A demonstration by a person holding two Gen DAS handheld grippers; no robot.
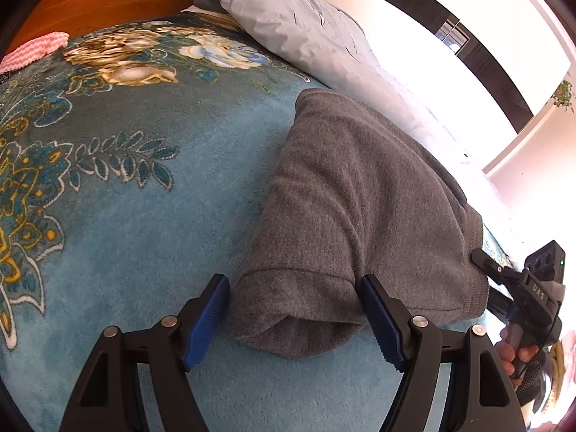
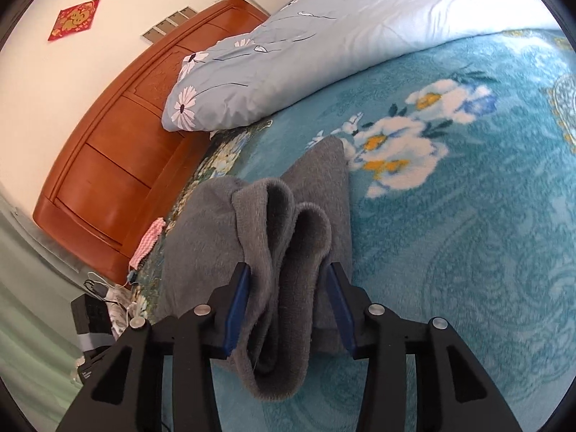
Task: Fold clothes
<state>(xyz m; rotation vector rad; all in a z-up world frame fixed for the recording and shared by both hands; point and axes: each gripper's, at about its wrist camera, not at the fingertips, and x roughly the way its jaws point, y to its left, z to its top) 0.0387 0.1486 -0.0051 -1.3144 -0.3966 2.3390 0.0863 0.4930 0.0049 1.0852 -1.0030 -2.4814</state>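
A grey fleece garment [image 1: 360, 194] lies folded on the teal floral blanket [image 1: 144, 216]. My left gripper [image 1: 298, 320] is open, its blue pads on either side of the garment's near sleeve end, with a gap on the left side. In the right wrist view, my right gripper [image 2: 289, 309] holds a bunched thick fold of the same grey garment [image 2: 288, 252] between its blue pads. The right gripper also shows in the left wrist view [image 1: 511, 280] at the garment's far hem.
A light blue flowered quilt [image 2: 306, 54] lies along the bed's far side. A wooden headboard [image 2: 118, 151] stands behind. A pink zigzag cloth [image 1: 32, 52] lies at the blanket's edge. Cables and a black box [image 2: 93, 309] sit beside the bed.
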